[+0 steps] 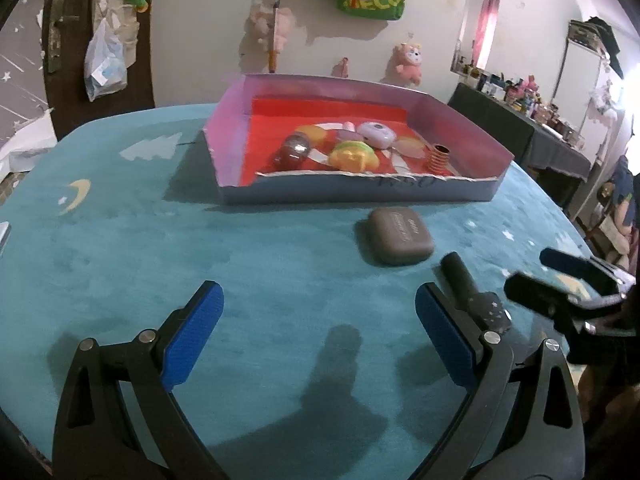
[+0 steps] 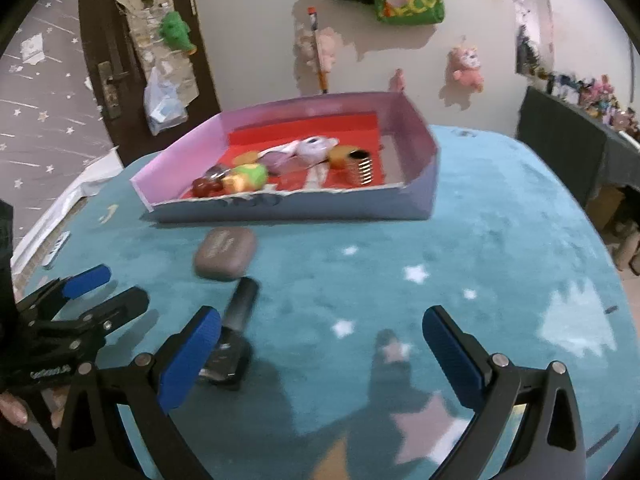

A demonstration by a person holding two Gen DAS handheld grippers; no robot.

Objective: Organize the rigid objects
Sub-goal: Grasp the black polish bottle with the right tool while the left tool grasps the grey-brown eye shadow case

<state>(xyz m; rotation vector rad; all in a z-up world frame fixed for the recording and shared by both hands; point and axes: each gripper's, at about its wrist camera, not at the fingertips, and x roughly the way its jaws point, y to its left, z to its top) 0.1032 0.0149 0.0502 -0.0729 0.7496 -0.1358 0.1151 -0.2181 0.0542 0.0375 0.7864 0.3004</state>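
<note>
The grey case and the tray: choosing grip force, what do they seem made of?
Grey case: likely hard plastic with a matte finish; rounded corners, no glare. Tray: seemingly thin cardboard; its front edge is torn and ragged, walls folded flat.

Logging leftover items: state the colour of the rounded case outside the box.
Grey-brown case, clearest in the left wrist view.

Ahead of left gripper point(image 1: 320, 340): case point(image 1: 400, 242) on table point(image 1: 160, 248), box point(image 1: 352, 192) behind it, cylinder point(image 1: 464, 276) just right.
</note>
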